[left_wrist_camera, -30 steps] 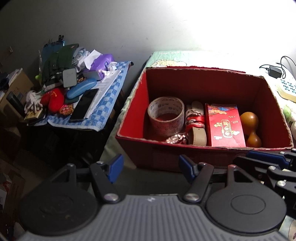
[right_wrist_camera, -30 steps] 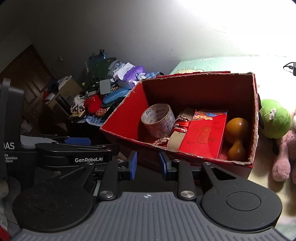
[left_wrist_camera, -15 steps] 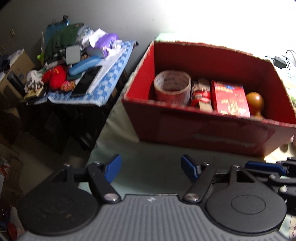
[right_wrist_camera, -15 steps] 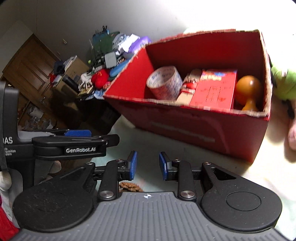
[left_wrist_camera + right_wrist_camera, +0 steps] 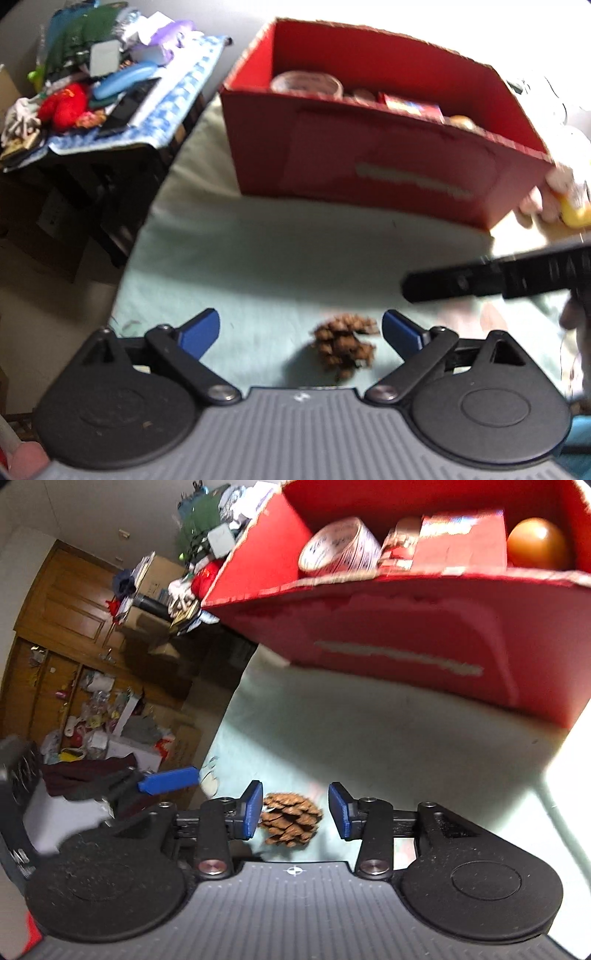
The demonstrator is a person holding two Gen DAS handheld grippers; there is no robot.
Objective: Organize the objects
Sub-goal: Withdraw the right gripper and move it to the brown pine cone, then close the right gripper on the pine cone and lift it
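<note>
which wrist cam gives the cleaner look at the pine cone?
Right wrist. The pine cone is sharp there, scales visible, lying on the pale green cover between the open right gripper's blue pads. The left wrist view shows it too, between the open left gripper, but motion-blurred.

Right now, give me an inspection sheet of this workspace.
Surface: pale green bed cover, mostly bare in front of the box.
Job's things: pine cone on the cover; red box holding a tape roll, a red packet and an orange gourd.
Clutter: piled side table; soft toys beside the box.
Grippers: right gripper open around the pine cone; left gripper open, empty.
Cables: nothing seen.
Surroundings: wooden cabinet, cardboard boxes, wall.
</note>
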